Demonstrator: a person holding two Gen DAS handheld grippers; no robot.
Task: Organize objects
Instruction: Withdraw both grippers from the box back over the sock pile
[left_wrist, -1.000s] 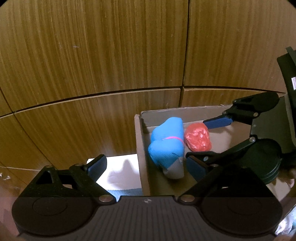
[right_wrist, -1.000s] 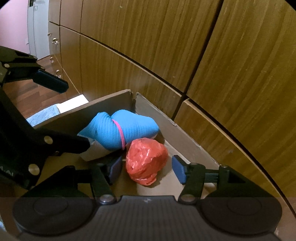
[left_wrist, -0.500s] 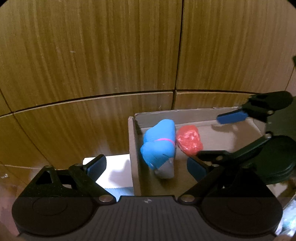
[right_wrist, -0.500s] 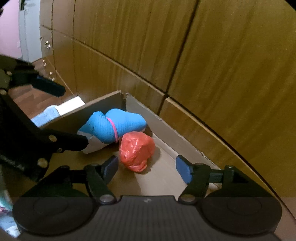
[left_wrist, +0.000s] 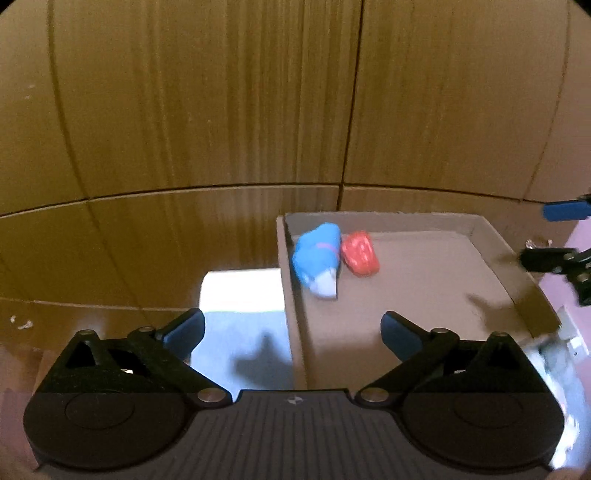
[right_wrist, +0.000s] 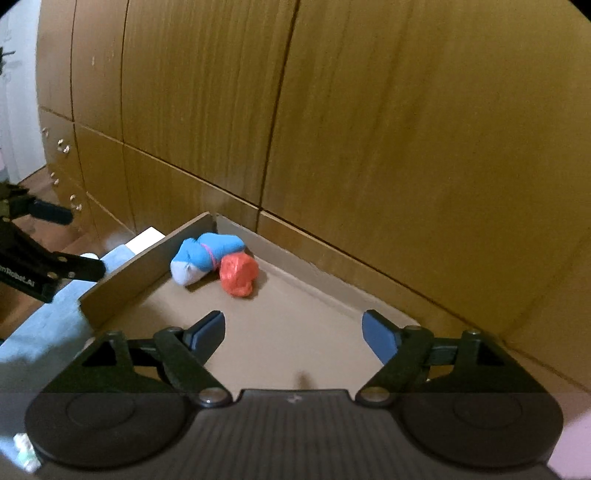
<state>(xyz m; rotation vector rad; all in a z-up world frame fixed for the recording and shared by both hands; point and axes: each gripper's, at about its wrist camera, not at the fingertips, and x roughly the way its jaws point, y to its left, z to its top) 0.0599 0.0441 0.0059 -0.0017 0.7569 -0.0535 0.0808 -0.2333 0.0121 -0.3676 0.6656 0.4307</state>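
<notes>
Both grippers empty and clear of the box — sock and red bag lie side by side in its far corner.

A second ago the right gripper (right_wrist: 293, 336) had its pads on either side of the red bag (right_wrist: 238, 275); now it has pulled back and up, its jaws are opening wide with nothing between them, and the bag stays where it was set. The left gripper (left_wrist: 291, 334) has drawn away too, jaws opening to full spread, empty, straddling the left wall of the box (left_wrist: 290, 295). That placement looks done, so I judge both hands free for the next item. The sock (left_wrist: 317, 254) lies against the left wall, touching the bag — its long axis runs from the back corner toward the camera, white end nearest. The bag is a squat lump, its axis unclear.
</notes>
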